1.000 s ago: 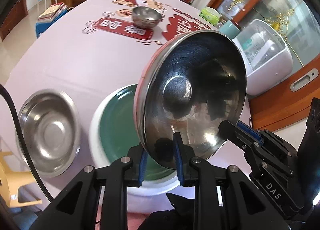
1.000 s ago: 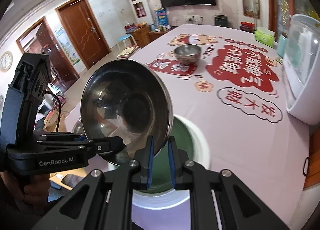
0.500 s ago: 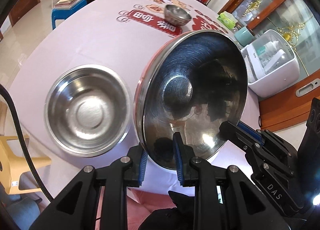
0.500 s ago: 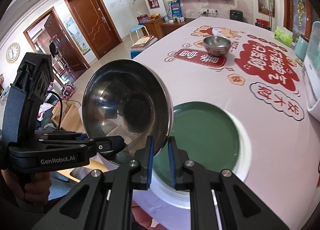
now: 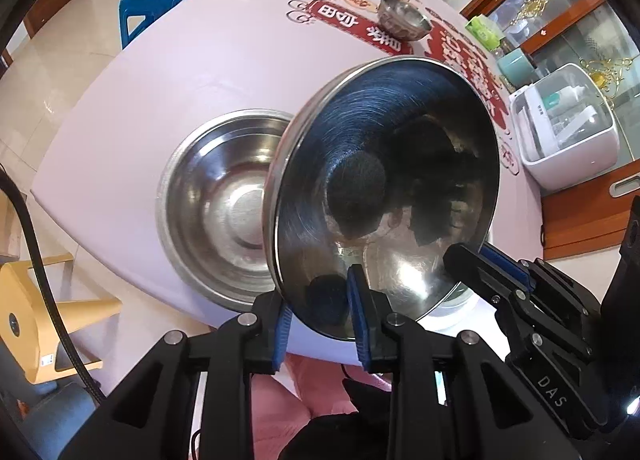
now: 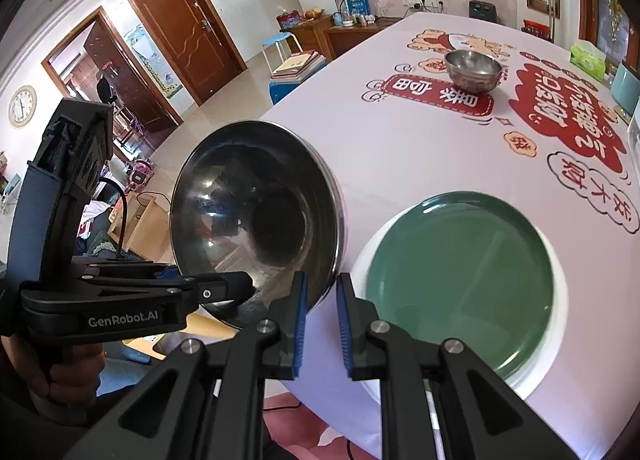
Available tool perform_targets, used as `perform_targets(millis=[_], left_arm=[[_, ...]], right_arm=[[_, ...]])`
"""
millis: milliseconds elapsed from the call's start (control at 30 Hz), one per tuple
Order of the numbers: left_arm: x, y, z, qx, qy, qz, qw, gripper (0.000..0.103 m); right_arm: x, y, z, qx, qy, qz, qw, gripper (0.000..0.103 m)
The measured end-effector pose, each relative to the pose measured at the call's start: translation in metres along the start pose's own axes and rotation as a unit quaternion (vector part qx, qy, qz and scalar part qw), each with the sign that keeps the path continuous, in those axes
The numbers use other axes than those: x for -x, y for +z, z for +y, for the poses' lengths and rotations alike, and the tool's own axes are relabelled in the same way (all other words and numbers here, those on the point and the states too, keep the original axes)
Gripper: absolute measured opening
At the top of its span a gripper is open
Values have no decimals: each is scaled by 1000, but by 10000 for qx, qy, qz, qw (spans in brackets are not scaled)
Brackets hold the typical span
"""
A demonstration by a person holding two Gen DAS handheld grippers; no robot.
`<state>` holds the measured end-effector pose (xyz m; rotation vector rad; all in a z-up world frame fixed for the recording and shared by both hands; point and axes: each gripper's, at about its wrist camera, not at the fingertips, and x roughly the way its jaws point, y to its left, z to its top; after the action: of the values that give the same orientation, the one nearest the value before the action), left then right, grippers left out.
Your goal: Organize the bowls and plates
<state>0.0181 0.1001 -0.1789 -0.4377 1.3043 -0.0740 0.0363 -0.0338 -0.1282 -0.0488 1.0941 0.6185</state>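
Steel bowl (image 5: 384, 188), tilted on edge, pinched at its rim by both left gripper (image 5: 320, 324) and right gripper (image 6: 322, 310), hangs above the table bowl (image 5: 216, 200) at nine o'clock.

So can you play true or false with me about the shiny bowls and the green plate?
1. The held steel bowl is tipped up on its edge. True.
2. Only the left hand-held gripper pinches that bowl. False: the right hand-held gripper is clamped on its rim too.
3. The green plate lies flat on the table. True.
4. The small steel bowl far down the table sits inside the green plate. False: it stands alone on the red print of the tablecloth.
5. Another big steel bowl rests on the table beside the held one. True.
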Motion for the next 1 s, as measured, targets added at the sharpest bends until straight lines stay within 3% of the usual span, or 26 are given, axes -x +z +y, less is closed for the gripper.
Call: perform_targets(millis=[533, 1000], left_arm=[[-20, 19, 33, -576, 154, 649, 9961, 26], [-5, 32, 53, -1193, -86, 478, 9917, 29]], right_arm=[[-26, -7, 19, -868, -279, -73, 9958, 17], [-30, -10, 47, -1248, -574, -417, 9896, 18]])
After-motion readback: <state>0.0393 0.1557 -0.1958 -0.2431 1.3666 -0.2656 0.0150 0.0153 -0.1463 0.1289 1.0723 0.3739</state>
